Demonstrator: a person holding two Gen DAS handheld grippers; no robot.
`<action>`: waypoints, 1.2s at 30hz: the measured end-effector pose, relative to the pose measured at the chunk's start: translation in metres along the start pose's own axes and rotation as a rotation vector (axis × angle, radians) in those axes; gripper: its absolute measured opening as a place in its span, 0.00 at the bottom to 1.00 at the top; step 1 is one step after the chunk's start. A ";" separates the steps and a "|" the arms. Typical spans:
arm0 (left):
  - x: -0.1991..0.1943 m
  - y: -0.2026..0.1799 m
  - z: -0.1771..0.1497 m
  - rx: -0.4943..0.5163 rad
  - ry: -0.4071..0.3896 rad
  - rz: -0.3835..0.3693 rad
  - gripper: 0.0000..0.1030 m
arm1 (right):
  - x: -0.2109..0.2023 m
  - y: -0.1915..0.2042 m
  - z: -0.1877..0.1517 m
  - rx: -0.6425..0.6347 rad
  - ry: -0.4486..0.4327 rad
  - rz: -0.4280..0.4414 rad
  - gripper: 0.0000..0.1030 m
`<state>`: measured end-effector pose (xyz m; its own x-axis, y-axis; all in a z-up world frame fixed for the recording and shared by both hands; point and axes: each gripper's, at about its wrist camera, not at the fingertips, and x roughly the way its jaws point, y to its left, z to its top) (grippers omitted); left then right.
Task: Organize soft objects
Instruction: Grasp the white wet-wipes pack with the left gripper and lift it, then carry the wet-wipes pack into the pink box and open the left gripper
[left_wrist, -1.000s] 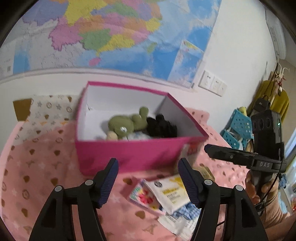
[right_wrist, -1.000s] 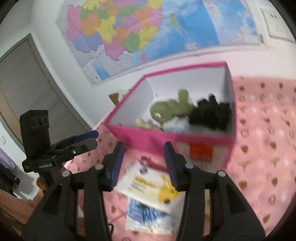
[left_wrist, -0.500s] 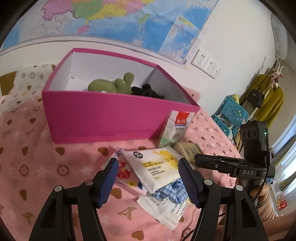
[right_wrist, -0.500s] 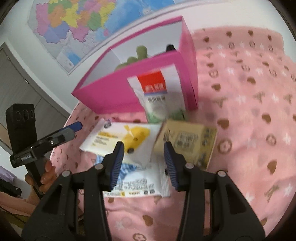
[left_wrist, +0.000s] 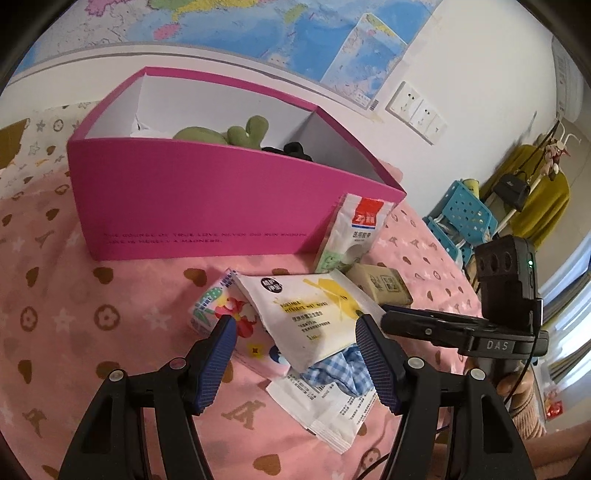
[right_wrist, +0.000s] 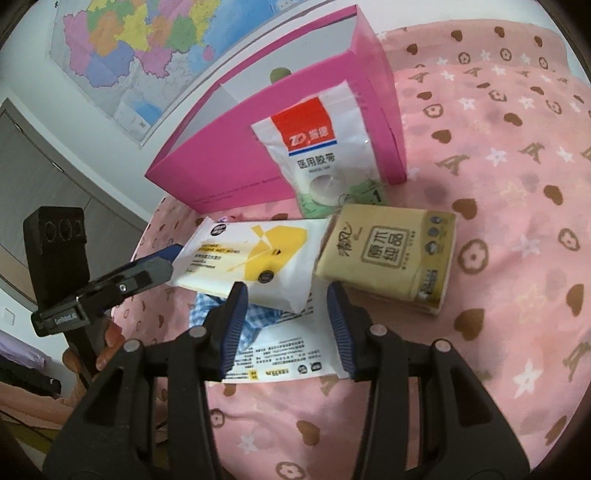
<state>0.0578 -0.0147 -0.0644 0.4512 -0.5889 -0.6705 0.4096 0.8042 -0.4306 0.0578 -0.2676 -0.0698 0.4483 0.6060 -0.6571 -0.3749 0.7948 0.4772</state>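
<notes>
A pink box (left_wrist: 207, 206) stands on the pink bedspread, holding a green plush toy (left_wrist: 221, 134) and a black soft thing (left_wrist: 291, 149). In front of it lies a pile: a white and yellow wipes pack (left_wrist: 310, 314), a floral pink pack (left_wrist: 229, 317), a blue checked cloth (left_wrist: 340, 373), a white flat pack (left_wrist: 325, 410), a tan tissue pack (right_wrist: 388, 254) and a tape pouch (right_wrist: 321, 151) leaning on the box. My left gripper (left_wrist: 295, 354) is open over the wipes pack. My right gripper (right_wrist: 284, 314) is open over the pack's near corner.
A map hangs on the white wall behind the box. Blue plastic baskets (left_wrist: 461, 218) and a rack with a yellow garment (left_wrist: 532, 199) stand to the right. A grey door (right_wrist: 48, 166) is at the left in the right wrist view.
Both grippers have come down from above the box to the pile in front of it. Both stay open and empty.
</notes>
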 end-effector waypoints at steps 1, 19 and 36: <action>0.001 0.000 0.000 -0.002 0.006 0.000 0.65 | 0.002 -0.001 0.000 0.007 0.001 0.006 0.45; 0.011 -0.002 -0.002 0.016 0.049 -0.027 0.46 | 0.004 0.013 0.002 -0.027 -0.051 0.015 0.22; -0.036 -0.035 0.025 0.118 -0.093 -0.041 0.46 | -0.044 0.048 0.015 -0.162 -0.171 0.024 0.21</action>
<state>0.0467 -0.0230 -0.0103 0.5012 -0.6307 -0.5925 0.5171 0.7673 -0.3793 0.0323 -0.2556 -0.0096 0.5637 0.6321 -0.5317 -0.5060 0.7730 0.3826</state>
